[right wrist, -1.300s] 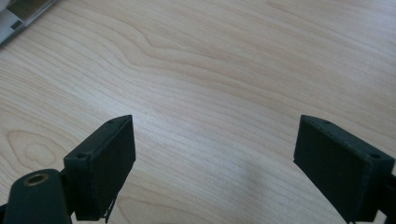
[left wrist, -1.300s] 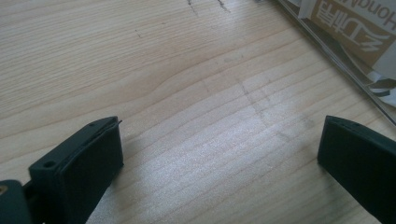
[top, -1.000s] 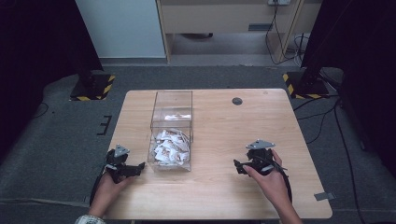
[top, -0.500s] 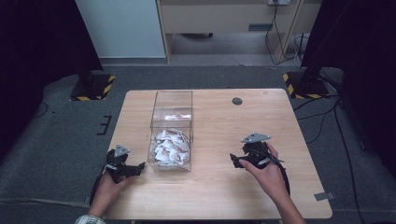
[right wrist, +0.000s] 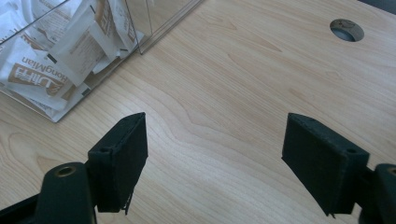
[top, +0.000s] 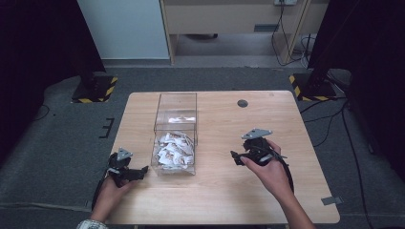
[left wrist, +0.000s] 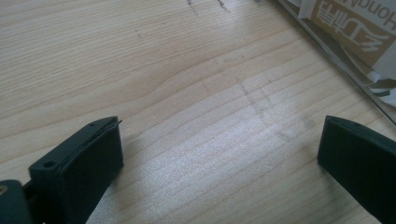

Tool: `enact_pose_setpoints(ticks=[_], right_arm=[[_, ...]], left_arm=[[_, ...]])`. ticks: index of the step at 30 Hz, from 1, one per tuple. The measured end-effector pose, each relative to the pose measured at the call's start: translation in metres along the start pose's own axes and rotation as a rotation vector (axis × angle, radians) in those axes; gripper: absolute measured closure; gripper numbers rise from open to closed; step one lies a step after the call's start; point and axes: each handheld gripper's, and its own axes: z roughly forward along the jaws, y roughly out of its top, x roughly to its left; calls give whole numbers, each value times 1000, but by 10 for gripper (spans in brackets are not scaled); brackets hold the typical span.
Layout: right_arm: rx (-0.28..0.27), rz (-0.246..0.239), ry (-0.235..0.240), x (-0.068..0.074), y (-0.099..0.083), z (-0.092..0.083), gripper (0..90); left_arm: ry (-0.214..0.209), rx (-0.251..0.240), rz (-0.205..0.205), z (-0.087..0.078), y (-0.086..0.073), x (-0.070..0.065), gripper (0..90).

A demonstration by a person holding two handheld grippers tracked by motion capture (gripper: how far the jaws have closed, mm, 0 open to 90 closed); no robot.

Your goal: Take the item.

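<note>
A clear plastic box (top: 175, 133) stands on the wooden table (top: 224, 200), left of centre, holding several white and brown paper packets (top: 174, 150). My left gripper (top: 138, 171) rests low on the table just left of the box's near corner, open, with bare wood between its jaws (left wrist: 219, 154). My right gripper (top: 237, 157) hovers right of the box, open and empty, pointing toward it. The right gripper view (right wrist: 212, 158) shows the box wall (right wrist: 140, 32) and packets (right wrist: 56, 60) at upper left. Packets (left wrist: 345, 28) behind the box wall appear at the upper right of the left gripper view.
A round cable hole (top: 242, 103) sits in the table's far side, also seen in the right gripper view as the hole (right wrist: 346, 29). Grey carpet surrounds the table, with two black stands on striped bases (top: 93, 89) at the far corners.
My right gripper has moved left and slightly forward, toward the box. The left gripper has stayed almost still.
</note>
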Motion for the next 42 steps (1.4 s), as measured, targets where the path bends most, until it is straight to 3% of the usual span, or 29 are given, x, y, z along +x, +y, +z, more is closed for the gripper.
enact_pose_setpoints(ticks=[20, 42], right_arm=[[-17, -30, 20, 11, 31, -5, 265], [-37, -81, 63, 34, 72, 5, 314]], left_arm=[[0, 0, 0, 0, 0, 0, 0], [0, 0, 0, 0, 0, 0, 0]])
